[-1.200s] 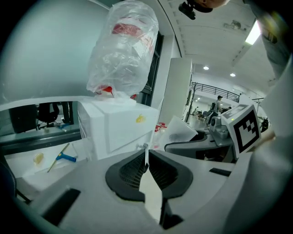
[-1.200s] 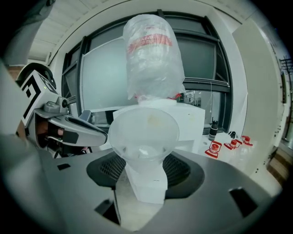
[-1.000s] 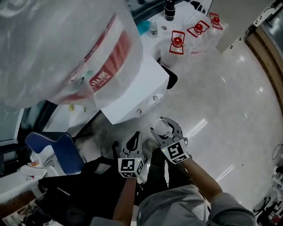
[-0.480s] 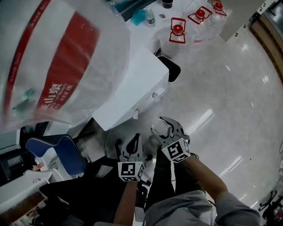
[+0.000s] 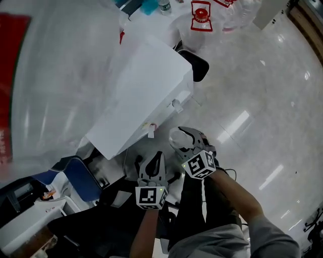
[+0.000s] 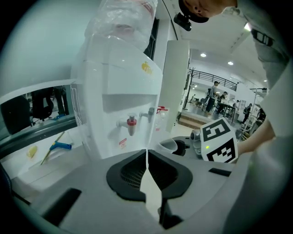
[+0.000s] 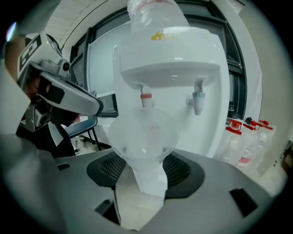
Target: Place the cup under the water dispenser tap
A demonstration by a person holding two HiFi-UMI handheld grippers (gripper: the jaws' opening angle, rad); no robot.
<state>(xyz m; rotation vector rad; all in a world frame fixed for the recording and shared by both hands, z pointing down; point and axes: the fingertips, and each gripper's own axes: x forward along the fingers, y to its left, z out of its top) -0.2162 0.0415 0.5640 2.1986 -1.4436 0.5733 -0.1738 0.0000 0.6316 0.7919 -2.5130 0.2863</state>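
Note:
My right gripper [image 5: 184, 142] is shut on a translucent plastic cup [image 5: 180, 137], held upright in front of the white water dispenser [image 5: 139, 90]. In the right gripper view the cup [image 7: 144, 135] sits between the jaws, just below the red tap [image 7: 145, 98], with the grey tap [image 7: 198, 100] to its right. Both taps show in the head view too: the red tap [image 5: 151, 130] and the grey tap [image 5: 176, 105]. My left gripper [image 5: 155, 158] is shut and holds nothing, beside the right one. Its own view shows the left gripper [image 6: 146, 153] facing the dispenser [image 6: 121, 87].
A large water bottle [image 5: 55, 85] tops the dispenser. Spare red-capped bottles [image 5: 201, 12] stand on the glossy floor behind it. A blue chair [image 5: 75, 176] is at the left. A black object [image 5: 198, 65] leans by the dispenser's side. People stand far off [image 6: 215, 93].
Both grippers have sunk, the right one still carrying the cup. The dispenser's taps now lie closer to the cup in the head view.

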